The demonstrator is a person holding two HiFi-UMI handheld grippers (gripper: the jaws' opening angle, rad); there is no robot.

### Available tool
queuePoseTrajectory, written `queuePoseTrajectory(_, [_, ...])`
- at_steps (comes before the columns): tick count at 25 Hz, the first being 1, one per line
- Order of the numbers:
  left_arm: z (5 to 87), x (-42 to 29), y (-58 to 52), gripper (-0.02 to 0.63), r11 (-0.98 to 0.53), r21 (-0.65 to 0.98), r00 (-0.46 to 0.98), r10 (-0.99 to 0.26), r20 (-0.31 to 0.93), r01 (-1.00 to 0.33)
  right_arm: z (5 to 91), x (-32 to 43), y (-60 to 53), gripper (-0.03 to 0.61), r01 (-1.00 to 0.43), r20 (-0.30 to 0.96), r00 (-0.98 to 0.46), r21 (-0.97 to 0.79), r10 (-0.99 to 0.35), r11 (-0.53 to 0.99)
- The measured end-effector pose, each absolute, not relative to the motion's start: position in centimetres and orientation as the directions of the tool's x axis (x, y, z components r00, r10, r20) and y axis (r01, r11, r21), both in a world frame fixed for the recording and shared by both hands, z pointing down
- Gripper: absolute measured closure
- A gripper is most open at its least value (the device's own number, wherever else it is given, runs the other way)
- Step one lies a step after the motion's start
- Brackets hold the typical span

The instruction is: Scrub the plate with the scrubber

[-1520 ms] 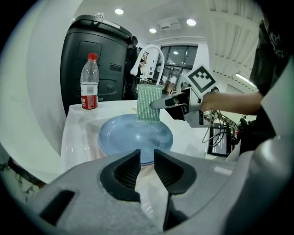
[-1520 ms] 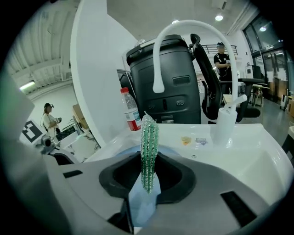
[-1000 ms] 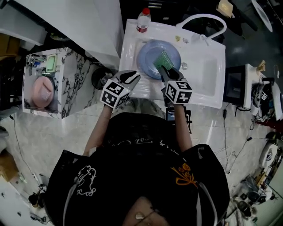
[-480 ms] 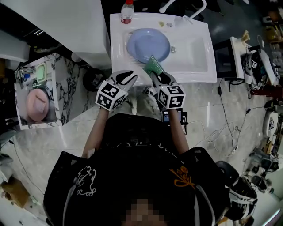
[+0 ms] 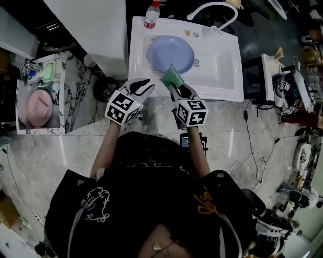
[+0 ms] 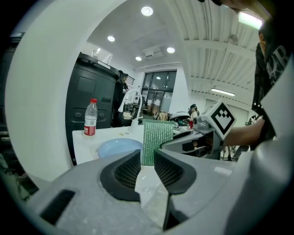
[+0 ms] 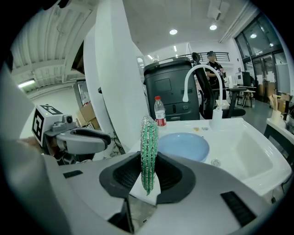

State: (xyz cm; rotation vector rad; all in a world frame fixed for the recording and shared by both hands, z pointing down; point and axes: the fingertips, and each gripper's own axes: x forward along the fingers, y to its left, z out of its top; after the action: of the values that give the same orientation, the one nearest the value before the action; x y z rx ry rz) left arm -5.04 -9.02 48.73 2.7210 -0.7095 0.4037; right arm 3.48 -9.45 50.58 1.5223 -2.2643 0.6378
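Note:
A pale blue plate (image 5: 170, 54) lies in the left part of the white sink (image 5: 222, 85), with nothing on it. My right gripper (image 5: 174, 86) is shut on the green scrubber (image 5: 172, 77), which it holds upright over the sink's front edge, just short of the plate. In the right gripper view the scrubber (image 7: 149, 147) stands edge-on between the pads, with the plate (image 7: 181, 146) beyond. My left gripper (image 5: 143, 86) hangs beside it at the sink's front left corner, its jaws a little apart and empty. In the left gripper view I see the scrubber (image 6: 157, 142) and plate (image 6: 117, 148) ahead.
A red-capped bottle (image 5: 151, 16) stands at the sink's back left corner, and a white faucet (image 5: 212, 10) arches over the back rim. A white panel (image 5: 91, 25) stands left of the sink. A marble-patterned stand (image 5: 70, 101) with a pink bowl (image 5: 39, 109) is further left. Cables lie on the floor at right.
A second ago the scrubber was over the plate. My right gripper has drawn it back to the sink's front edge. The left gripper has kept its place beside it.

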Motion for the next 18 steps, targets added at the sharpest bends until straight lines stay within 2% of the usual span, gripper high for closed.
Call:
queuePoseTrajectory(11, [45.6,-1.4,-1.9,0.512,-0.781,0.253,0.816,-0.503,0.286,-0.570,49.9,7.6,-1.5,0.486,-0.913,0.481,-0.407,-0.187,-0.777,0.362])
queuePoseTrajectory(18, [46.0,0.5,4.8,0.512,-0.745,0.255,0.782,-0.543,0.306,-0.617,50.0,9.1,5.1,0.486,-0.887,0.480,-0.459,-0.199,-0.747,0.417])
